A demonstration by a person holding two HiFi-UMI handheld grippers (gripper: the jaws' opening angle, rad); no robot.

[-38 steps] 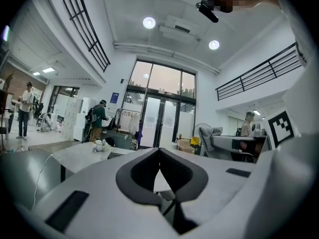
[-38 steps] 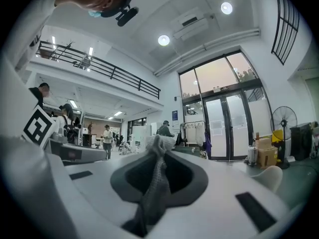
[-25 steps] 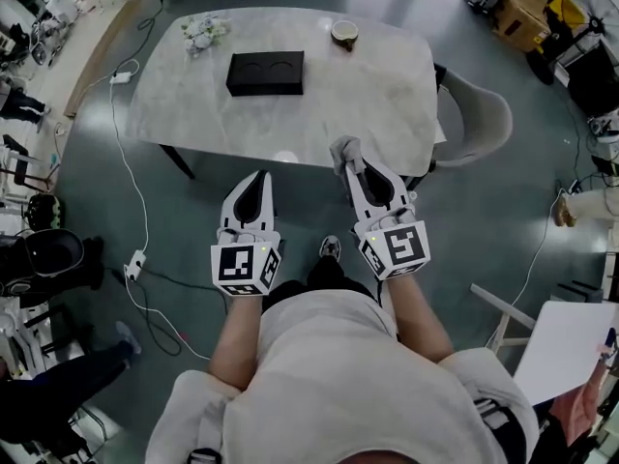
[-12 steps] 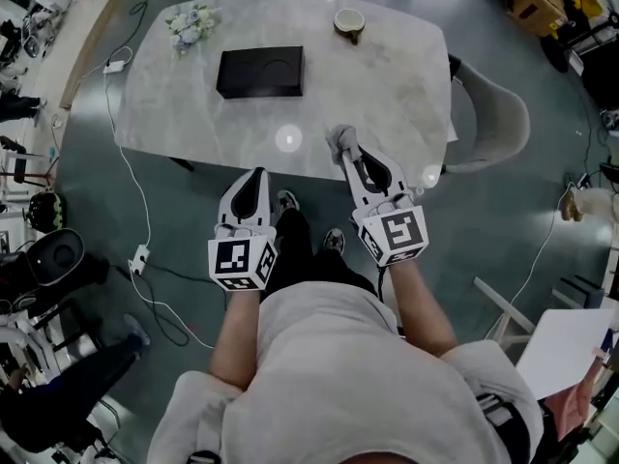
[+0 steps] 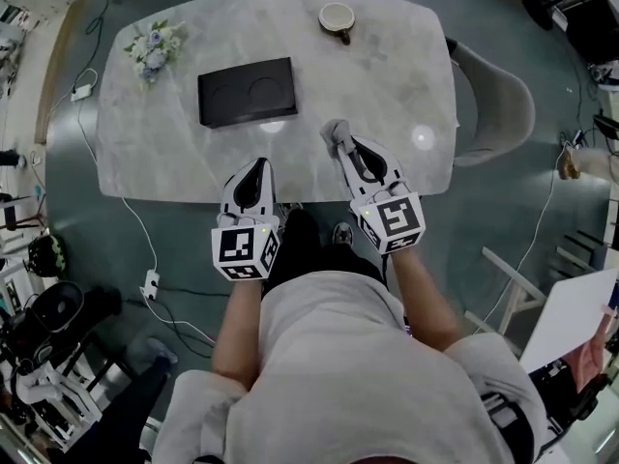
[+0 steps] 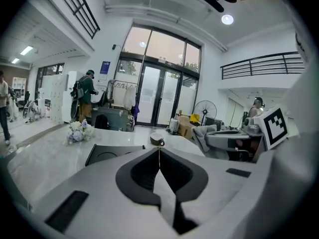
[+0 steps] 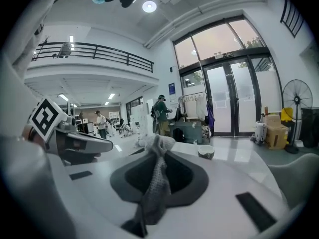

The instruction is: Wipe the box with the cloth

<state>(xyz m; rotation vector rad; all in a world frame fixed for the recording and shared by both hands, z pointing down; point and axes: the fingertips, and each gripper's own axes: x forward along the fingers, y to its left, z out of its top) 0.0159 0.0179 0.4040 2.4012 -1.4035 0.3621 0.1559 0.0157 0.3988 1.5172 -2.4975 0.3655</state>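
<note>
Box (image 5: 248, 92) lay flat on the pale marble desk (image 5: 406, 75). It was low and black, with two round hollows in its top, set left of the middle and touched by nothing. The cloth (image 5: 337, 133), a grey knitted rag, was in the right gripper (image 5: 345, 147). Its jaws were clamped on it, with a bunch sticking out past the tips and the rest trailing back through the gap. That gripper hung over the near part of the desk, to the right of the box and clear of it. The left gripper (image 5: 258, 165) had its jaws pressed together with nothing between them, and sat at the desk's near edge, short of the box. A cup (image 5: 337, 17) stood at the far edge and a small bunch of flowers (image 5: 152, 45) near the far left corner, both apart from the box.

To my eye the wiping had not begun: the cloth was in hand but not on the box, so this was the reach toward it. The next move would want the right gripper carried left and forward, then dipped until the bunched cloth pressed on the top and could be drawn across it. The box looked light, so the idle left gripper might have to steady one side to stop it sliding.
</note>
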